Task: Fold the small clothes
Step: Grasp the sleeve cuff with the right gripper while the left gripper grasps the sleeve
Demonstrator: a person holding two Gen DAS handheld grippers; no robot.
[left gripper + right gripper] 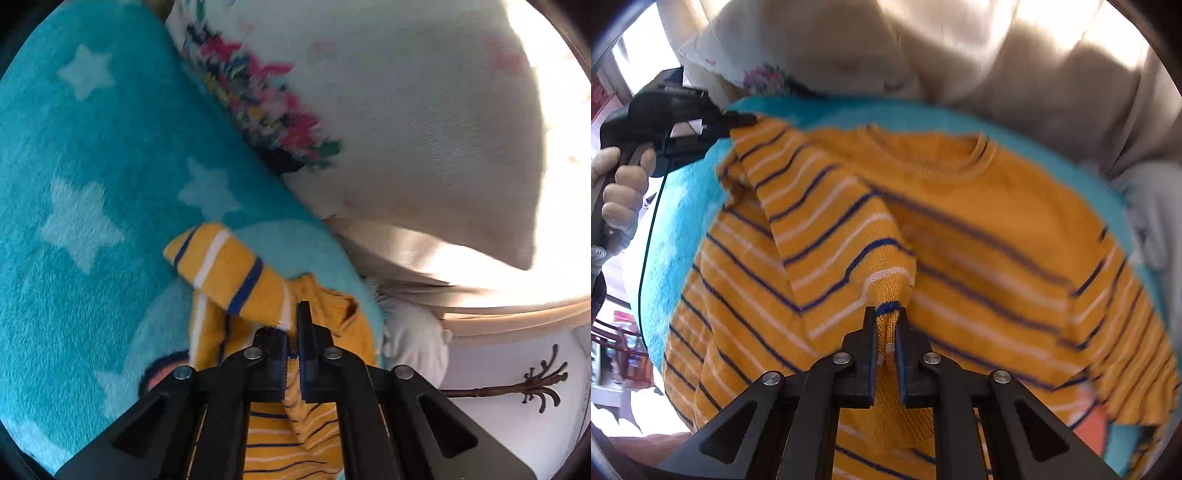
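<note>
A small yellow sweater [979, 221] with blue and white stripes lies spread on a turquoise star blanket [683, 221]. My right gripper [886, 314] is shut on the cuff of its sleeve [831, 221], which is drawn across the sweater's body. My left gripper [293, 332] is shut on the sweater's shoulder edge [236, 273]. It also shows in the right wrist view [746, 120], at the sweater's upper left corner.
A white pillow [406, 110] with a floral print lies beyond the blanket [92, 184]. A beige cushion [1052, 92] sits behind the sweater. A pale cloth [1156, 206] lies at the right edge. A white wall and a dark coat stand [535, 384] are off the bed.
</note>
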